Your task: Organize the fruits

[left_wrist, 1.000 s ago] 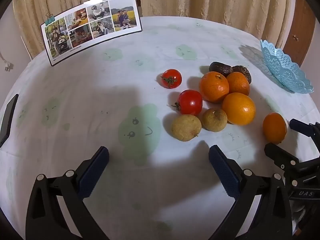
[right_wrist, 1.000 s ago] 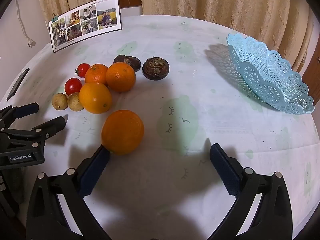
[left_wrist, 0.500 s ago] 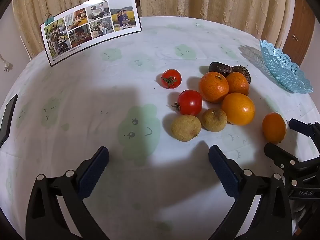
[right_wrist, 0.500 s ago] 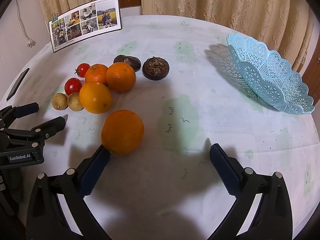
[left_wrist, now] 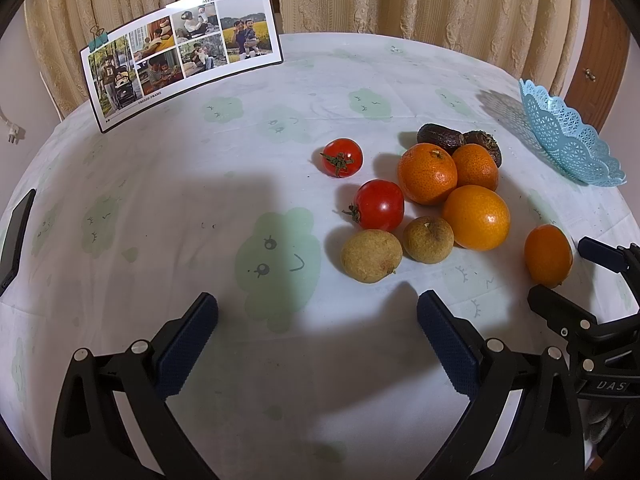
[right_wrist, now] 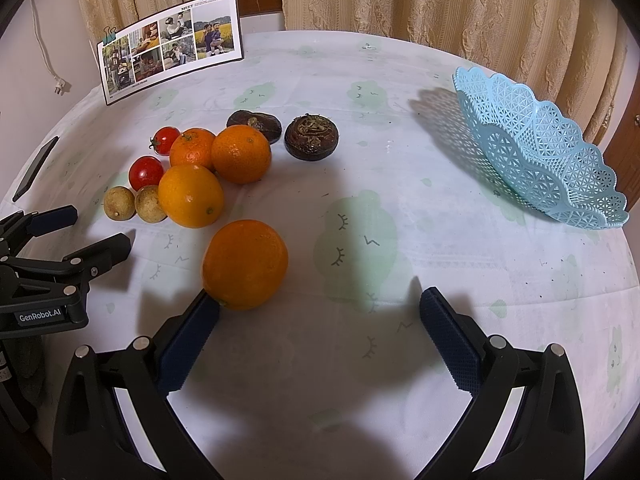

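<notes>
The left claw (left_wrist: pixel 318 312) is held with its jaws wide apart over bare tablecloth (left_wrist: pixel 240 184), with nothing gripped. Just ahead of its right finger two brown fruits (left_wrist: pixel 371 255) are seen side by side, and beyond them two tomatoes (left_wrist: pixel 379 205) and three oranges (left_wrist: pixel 476 217) are clustered, touching one another. Behind the oranges two dark fruits (left_wrist: pixel 440 138) are partly hidden. A photo card (left_wrist: pixel 180 56) is propped far ahead to the left, and a dark flat object (left_wrist: pixel 16 232) lies at the left edge.

The right claw (right_wrist: pixel 320 312) is likewise spread wide and clamped on nothing. A lone orange (right_wrist: pixel 245 264) is found at the tip of its left finger (right_wrist: pixel 188 340), which is touching or almost touching it; the orange sits outside the gap rather than between the fingers. The fruit cluster (right_wrist: pixel 192 176) is seen farther ahead to the left. A blue basket (right_wrist: pixel 536 144) is seen ahead to the right, well apart from all the fruit, tilted, with no fruit visible in it.
</notes>
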`<action>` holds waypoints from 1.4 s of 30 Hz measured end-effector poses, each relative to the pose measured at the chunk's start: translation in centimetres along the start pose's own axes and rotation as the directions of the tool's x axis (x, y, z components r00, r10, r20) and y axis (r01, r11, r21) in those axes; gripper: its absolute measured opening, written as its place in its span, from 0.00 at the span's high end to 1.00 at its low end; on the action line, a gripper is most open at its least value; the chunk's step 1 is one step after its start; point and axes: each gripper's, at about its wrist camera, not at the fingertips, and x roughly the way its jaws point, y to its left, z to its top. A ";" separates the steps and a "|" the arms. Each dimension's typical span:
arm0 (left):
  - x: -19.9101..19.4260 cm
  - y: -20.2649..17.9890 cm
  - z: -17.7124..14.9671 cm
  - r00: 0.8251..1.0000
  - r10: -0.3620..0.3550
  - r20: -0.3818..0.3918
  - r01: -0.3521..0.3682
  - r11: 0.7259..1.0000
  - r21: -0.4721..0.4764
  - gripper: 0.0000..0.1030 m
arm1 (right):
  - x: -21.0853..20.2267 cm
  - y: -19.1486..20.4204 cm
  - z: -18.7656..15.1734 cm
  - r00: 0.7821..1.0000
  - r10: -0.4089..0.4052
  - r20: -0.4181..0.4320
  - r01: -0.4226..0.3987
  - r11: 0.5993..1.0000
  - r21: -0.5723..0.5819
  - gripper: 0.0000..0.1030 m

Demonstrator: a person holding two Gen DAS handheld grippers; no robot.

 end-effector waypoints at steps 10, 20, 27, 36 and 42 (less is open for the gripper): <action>0.0 0.0 0.0 1.000 -0.001 0.000 0.001 1.000 0.000 0.05 | 0.0 0.1 0.0 1.000 0.000 0.002 0.000 1.000 0.000 0.02; 0.0 0.0 0.0 1.000 -0.004 0.001 0.004 1.000 -0.003 0.05 | -0.8 -0.3 -0.2 0.997 0.064 0.043 -0.064 0.998 0.011 0.02; -0.4 0.1 -0.1 1.000 -0.015 0.016 0.016 0.999 -0.029 0.05 | -2.0 0.7 -0.1 0.982 0.158 0.104 -0.162 0.987 0.025 0.02; -0.9 0.4 0.0 0.999 -0.002 0.052 0.005 0.998 -0.058 0.05 | -2.1 1.6 -0.2 0.976 0.187 0.109 -0.188 0.982 0.007 0.02; -0.9 0.5 0.0 0.999 0.001 0.054 0.002 0.998 -0.065 0.05 | -2.3 1.9 -0.1 0.973 0.202 0.115 -0.204 0.979 0.003 0.02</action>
